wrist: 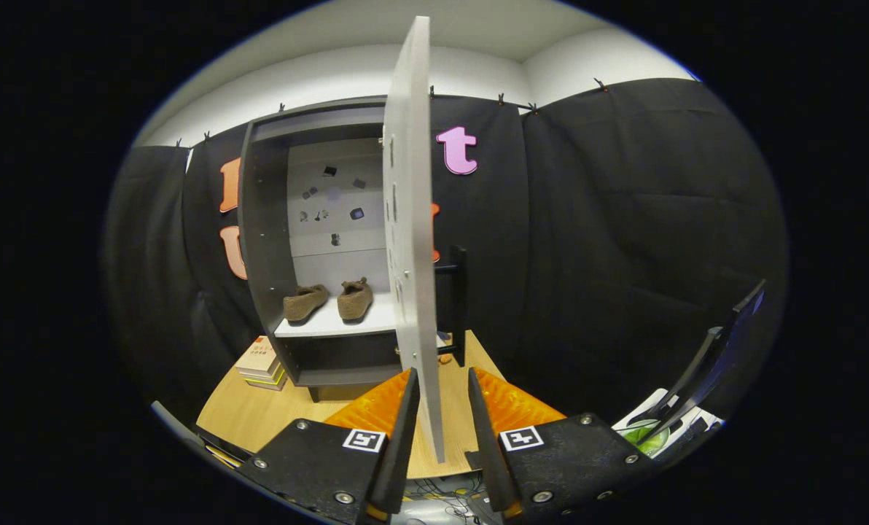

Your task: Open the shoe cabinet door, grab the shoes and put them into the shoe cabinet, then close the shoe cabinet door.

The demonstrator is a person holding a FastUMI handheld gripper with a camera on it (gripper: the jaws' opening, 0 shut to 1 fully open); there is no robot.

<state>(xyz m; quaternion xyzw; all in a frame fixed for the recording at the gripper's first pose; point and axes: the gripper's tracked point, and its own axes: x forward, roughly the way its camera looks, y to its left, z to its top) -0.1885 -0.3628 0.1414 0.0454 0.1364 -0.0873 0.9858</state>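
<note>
With the 2 shoes (329, 300) shelved in the cabinet (267, 240) beyond, the jaws straddle the door (412, 240) edge, spread, seemingly to swing it shut

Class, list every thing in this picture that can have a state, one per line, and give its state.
Cabinet door: open, seen edge-on, its lower edge between the fingers.
Shoes: both on the cabinet shelf, side by side.
Shoe cabinet: open, standing on the table.
Gripper: fingers apart, either side of the door's edge, not pressing it.
Books: stacked beside the cabinet.
</note>
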